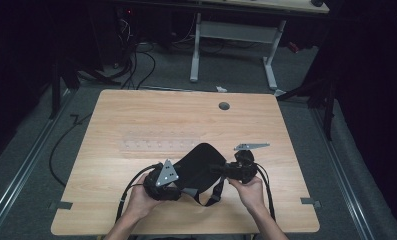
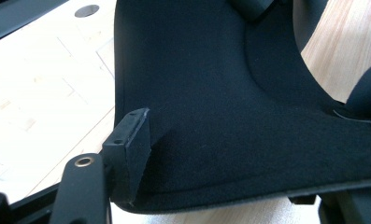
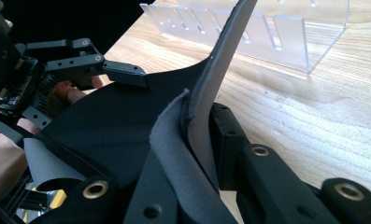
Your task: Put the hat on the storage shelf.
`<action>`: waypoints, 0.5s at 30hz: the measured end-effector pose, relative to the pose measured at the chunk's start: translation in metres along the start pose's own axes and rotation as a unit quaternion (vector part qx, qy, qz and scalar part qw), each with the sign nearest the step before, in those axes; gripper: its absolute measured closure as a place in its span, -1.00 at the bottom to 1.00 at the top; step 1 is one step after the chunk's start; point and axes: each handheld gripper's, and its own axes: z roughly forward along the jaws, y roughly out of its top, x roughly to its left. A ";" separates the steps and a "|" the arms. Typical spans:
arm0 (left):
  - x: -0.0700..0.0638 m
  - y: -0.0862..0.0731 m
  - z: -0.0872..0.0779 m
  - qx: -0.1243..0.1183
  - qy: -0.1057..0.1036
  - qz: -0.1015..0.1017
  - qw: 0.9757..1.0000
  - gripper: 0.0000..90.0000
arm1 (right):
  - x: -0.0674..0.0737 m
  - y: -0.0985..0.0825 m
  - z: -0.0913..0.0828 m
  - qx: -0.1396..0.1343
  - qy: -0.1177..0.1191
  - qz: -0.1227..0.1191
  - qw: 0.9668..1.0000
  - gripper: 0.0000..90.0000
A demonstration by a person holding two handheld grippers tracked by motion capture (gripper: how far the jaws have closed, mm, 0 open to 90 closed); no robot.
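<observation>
A black padded fabric piece point(image 1: 201, 161) with straps point(image 1: 213, 194) lies near the front of the wooden table point(image 1: 136, 110), held up between both hands. My right gripper point(image 1: 220, 170) point(image 3: 199, 154) is shut on the fabric's right edge, which stands folded between its jaws. My left gripper point(image 1: 185, 189) point(image 2: 234, 186) sits at the fabric's lower left edge. Its jaws stand wide apart with the fabric point(image 2: 230, 93) spread across the gap, and one of its pads point(image 2: 132, 140) rests at the fabric's rim. In the right gripper view, the left gripper's fingers point(image 3: 124, 72) touch the far corner of the fabric point(image 3: 113, 121).
A clear acrylic rack point(image 1: 158, 140) point(image 3: 267, 32) with slots lies on the table just beyond the fabric. A round cable hole point(image 1: 224, 106) sits near the table's back edge. Cables trail from both grippers toward the front edge. Another desk's legs point(image 1: 271, 65) stand on the floor behind.
</observation>
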 end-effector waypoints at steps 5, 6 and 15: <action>0.001 0.001 0.001 0.000 0.004 -0.002 1.000 -0.16 | 0.002 0.001 0.003 -0.006 0.008 0.006 1.000 0.83; 0.001 0.000 0.001 0.001 0.004 -0.001 1.000 -0.15 | 0.003 0.001 0.003 -0.007 0.009 0.005 1.000 0.83; 0.005 0.005 -0.006 0.005 -0.022 -0.017 1.000 0.28 | 0.006 0.003 0.008 -0.019 0.018 0.000 1.000 0.79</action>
